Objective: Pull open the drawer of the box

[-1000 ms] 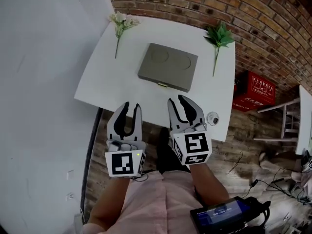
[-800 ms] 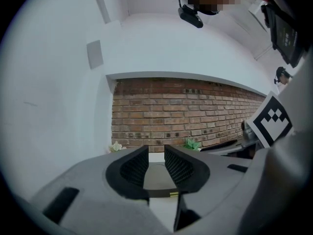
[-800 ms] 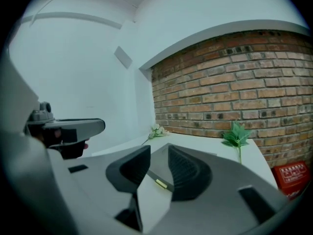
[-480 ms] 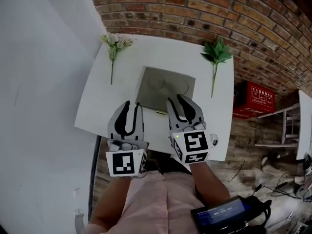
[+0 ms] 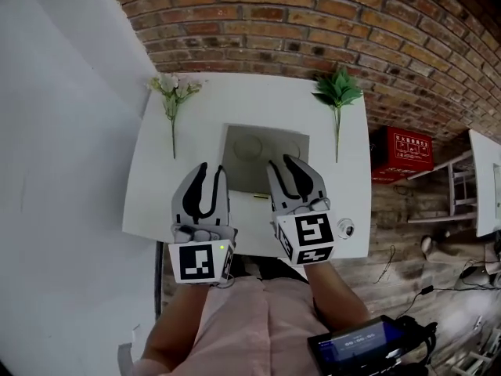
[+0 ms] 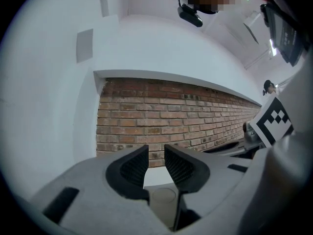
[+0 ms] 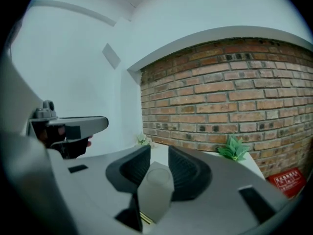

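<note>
Approach stage, by judgement: drawer not yet touched.

Left gripper [image 5: 212, 169] above the near left corner of the box [image 5: 264, 149], which sits in the middle of the table [image 5: 149, 202]. Jaws a fair way apart, nothing between the pads. Only the grey top of the box visible through the gap in the left gripper view, not gripped. Right gripper [image 5: 282, 163] above the near right part of the box, jaws also apart and empty.

To do this step well:
- Use the left gripper for steadying. Press lightly on the top of the box, or brace its left side, to prevent sliding toward the table edge.
- Lower the right gripper to the small brass handle [image 5: 259, 197] at the middle of the near face of the box.
- Close on it squarely, with a deep bite. Probably a thin tab, so easy to slip off.
- Pull straight back from the box, slowly and level.

Around the box:
- Left of the box and well apart, a white flower [image 5: 172, 92] lying flat.
- Right of the box, a green sprig [image 5: 338, 92], also apart.
- Near right of the box, by the table edge, a small round object [image 5: 344, 229], kind not clear.
- Further right of the box, down on the floor, a red case [image 5: 405, 153].
- Behind the box, a brick wall [image 5: 313, 22].

No obstacle seen in front of the box along the pull path, only the two grippers themselves. Not much bare table there, so better a short, controlled pull.
</note>
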`<control>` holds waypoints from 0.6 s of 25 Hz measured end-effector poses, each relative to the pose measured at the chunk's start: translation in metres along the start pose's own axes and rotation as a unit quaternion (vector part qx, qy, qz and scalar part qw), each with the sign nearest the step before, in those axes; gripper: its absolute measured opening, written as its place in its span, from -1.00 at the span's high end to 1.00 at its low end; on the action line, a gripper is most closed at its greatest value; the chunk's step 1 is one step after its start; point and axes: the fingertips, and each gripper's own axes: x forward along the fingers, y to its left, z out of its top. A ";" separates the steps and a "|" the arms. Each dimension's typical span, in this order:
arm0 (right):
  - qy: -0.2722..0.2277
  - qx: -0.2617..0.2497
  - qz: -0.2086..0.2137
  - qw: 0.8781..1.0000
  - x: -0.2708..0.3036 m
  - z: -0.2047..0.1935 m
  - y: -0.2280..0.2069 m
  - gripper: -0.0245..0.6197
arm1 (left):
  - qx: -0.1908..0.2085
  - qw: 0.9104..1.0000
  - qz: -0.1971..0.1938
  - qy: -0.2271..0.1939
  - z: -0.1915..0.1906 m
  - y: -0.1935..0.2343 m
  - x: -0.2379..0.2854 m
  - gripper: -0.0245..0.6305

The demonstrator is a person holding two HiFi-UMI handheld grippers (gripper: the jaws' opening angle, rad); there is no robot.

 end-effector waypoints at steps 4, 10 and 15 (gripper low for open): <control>0.012 0.016 -0.013 1.000 0.000 -0.011 0.003 0.55 | -0.006 1.000 -0.020 0.014 -0.010 0.003 0.004 0.62; 0.041 0.044 -0.034 0.998 -0.003 -0.045 0.002 0.57 | -0.012 0.998 -0.052 0.041 -0.036 -0.002 0.006 0.62; 0.067 0.070 -0.043 0.994 -0.007 -0.080 0.009 0.60 | -0.014 0.995 -0.072 0.066 -0.062 -0.007 0.007 0.62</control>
